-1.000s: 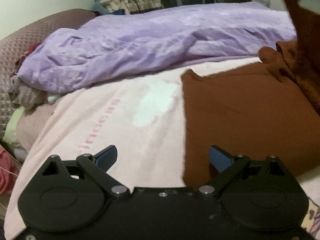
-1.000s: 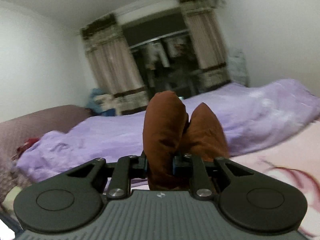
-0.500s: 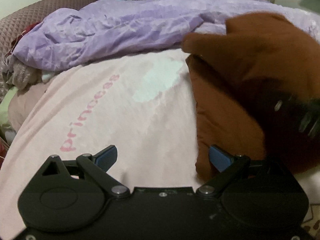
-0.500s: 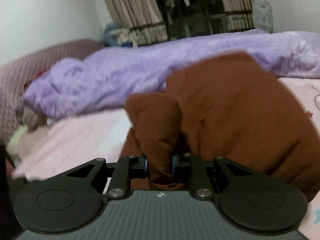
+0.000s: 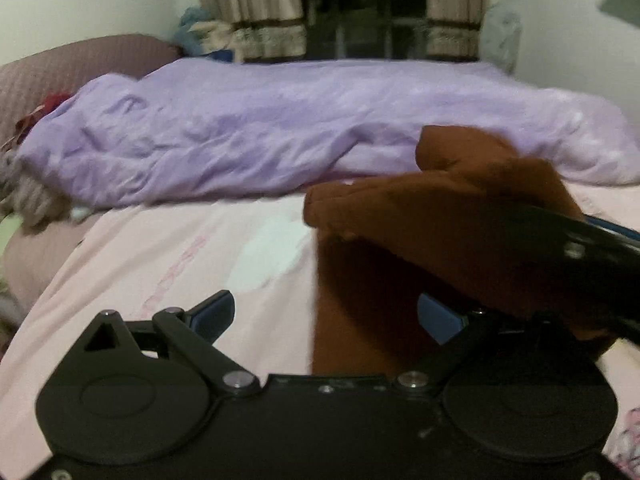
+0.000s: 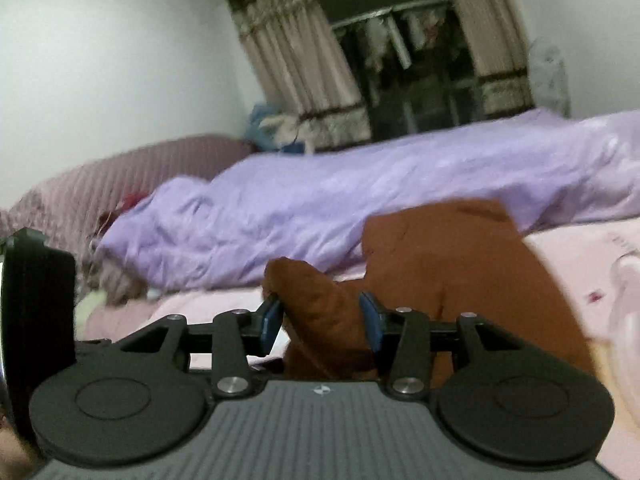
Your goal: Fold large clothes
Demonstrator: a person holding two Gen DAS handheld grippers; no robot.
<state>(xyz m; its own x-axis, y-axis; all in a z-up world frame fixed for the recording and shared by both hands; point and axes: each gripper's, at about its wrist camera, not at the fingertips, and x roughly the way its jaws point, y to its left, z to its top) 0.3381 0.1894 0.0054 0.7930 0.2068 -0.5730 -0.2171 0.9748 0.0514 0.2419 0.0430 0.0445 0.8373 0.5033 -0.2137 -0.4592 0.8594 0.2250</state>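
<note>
A brown garment (image 5: 400, 240) lies on the pink bed sheet (image 5: 160, 264), its right part folded over to the left. My left gripper (image 5: 326, 316) is open and empty, low over the sheet at the garment's left edge. My right gripper (image 6: 320, 322) is open, its jaws apart, with a fold of the brown garment (image 6: 328, 320) lying loose between the blue pads. The right gripper's black body shows at the right of the left wrist view (image 5: 580, 248), above the garment.
A rumpled purple duvet (image 5: 280, 132) runs across the far side of the bed. A quilted mauve headboard (image 5: 80, 68) and a pile of clothes stand at the left. Curtains and a dark window (image 6: 420, 60) are behind.
My right gripper carried the garment's fold down and leftward over the rest, then opened its jaws. The left gripper stayed open and shifted a little.
</note>
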